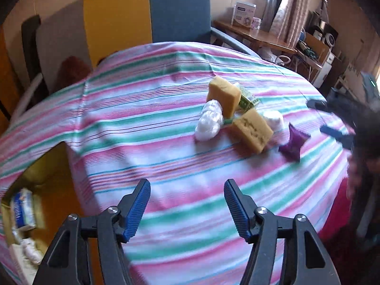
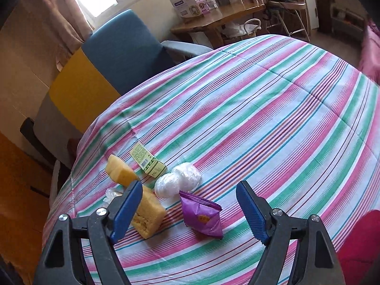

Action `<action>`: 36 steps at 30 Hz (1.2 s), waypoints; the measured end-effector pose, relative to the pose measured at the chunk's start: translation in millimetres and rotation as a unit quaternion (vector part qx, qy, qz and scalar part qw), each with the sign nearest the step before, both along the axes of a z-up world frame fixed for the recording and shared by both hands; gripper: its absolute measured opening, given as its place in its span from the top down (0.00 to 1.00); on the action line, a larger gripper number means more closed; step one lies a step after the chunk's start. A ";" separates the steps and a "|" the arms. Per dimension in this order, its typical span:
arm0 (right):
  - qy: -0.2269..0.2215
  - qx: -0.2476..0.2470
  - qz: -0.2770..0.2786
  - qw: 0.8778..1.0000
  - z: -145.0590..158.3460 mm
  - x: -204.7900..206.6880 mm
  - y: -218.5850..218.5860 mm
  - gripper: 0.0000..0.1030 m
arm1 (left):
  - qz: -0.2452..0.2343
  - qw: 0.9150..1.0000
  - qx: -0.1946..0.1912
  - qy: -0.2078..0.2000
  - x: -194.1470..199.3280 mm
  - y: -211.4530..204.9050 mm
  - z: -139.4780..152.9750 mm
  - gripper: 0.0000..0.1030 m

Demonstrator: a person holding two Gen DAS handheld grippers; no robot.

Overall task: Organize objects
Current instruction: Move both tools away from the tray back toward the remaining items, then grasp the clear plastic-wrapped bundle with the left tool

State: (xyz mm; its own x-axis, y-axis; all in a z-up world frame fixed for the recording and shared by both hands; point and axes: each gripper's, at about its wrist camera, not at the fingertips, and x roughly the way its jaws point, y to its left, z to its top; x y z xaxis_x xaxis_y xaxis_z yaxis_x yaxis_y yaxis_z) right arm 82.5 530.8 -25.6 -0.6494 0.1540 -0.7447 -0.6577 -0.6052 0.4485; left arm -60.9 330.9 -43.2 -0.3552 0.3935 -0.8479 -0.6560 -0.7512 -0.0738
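On the striped tablecloth lies a small pile: two yellow sponges, white plastic-wrapped bundles, a green carton and a purple snack packet. My left gripper hovers open and empty over bare cloth, short of the pile. In the right wrist view my right gripper stands open above the purple packet, which lies between its fingers without touching them. The near sponge is partly behind the left finger; the far sponge, green carton and white bundles lie beyond.
A box with packaged items sits at the lower left, beside the table's edge. A blue chair and yellow panel stand behind the table. A wooden desk with boxes is at the back. The right gripper shows dark at the right edge.
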 end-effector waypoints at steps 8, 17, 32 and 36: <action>0.004 -0.025 -0.002 1.000 -5.2 0.0 3.5 0.20 | -0.001 0.999 0.018 -0.028 -36.5 50.4 -16.8 0.42; 0.012 -0.046 -0.009 0.999 -9.3 1.4 9.0 0.20 | -0.006 1.000 0.007 -0.027 -71.8 100.5 -35.2 0.40; 0.013 -0.047 -0.032 0.998 -11.6 5.3 19.7 0.26 | 0.016 0.999 -0.008 -0.050 -63.4 76.6 -68.1 0.66; 0.013 -0.059 -0.046 0.997 -15.7 9.1 26.4 0.26 | 0.021 0.998 -0.010 -0.058 -42.6 56.3 -65.0 0.66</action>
